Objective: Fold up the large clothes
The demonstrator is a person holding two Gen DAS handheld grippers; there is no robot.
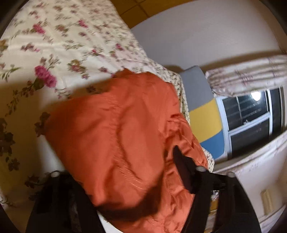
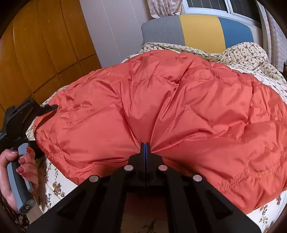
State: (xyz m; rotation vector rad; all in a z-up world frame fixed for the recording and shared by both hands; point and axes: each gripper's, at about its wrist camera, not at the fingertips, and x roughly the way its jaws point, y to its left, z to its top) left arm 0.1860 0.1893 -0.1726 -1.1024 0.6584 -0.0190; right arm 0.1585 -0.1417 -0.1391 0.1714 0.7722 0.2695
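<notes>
An orange quilted jacket (image 2: 179, 107) lies puffed up across the flowered bed. My right gripper (image 2: 145, 144) is shut on a pinch of its near hem, and the cloth puckers out from the closed pads. My left gripper (image 2: 51, 107) is at the jacket's left edge, held by a hand (image 2: 19, 161) on a grey handle. In the blurred left wrist view a thick fold of the jacket (image 1: 116, 125) fills my left gripper (image 1: 116, 161). One finger (image 1: 181, 163) digs into the cloth. The other finger is dark and half hidden.
A flowered bedspread (image 1: 53, 53) covers the bed (image 2: 251, 53). A grey, yellow and blue headboard (image 2: 197, 30) stands at the far end under a window (image 2: 206, 5) with a curtain (image 2: 161, 7). A wooden wardrobe (image 2: 44, 44) stands to the left.
</notes>
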